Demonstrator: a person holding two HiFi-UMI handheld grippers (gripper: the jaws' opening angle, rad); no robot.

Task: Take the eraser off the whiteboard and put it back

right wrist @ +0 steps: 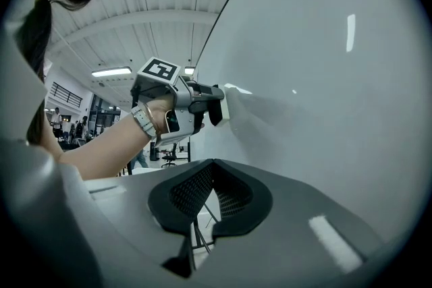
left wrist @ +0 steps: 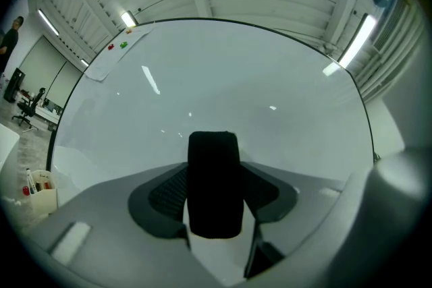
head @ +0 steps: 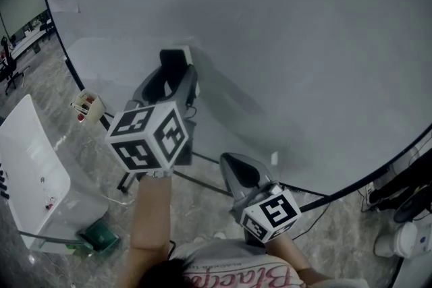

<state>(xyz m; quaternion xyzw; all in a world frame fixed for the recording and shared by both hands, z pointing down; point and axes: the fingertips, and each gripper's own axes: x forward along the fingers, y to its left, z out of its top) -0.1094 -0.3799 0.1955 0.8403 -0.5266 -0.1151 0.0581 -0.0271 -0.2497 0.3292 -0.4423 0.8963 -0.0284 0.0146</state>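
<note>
Black eraser (head: 173,64) with white face, upright, white side touching the blank grey-white whiteboard (head: 283,30), clamped between left gripper (head: 179,74) jaws, 11 o'clock from head-view centre.

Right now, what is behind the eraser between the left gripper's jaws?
The whiteboard stands right behind the eraser. The patch of board that the eraser covers cannot be seen.
</note>
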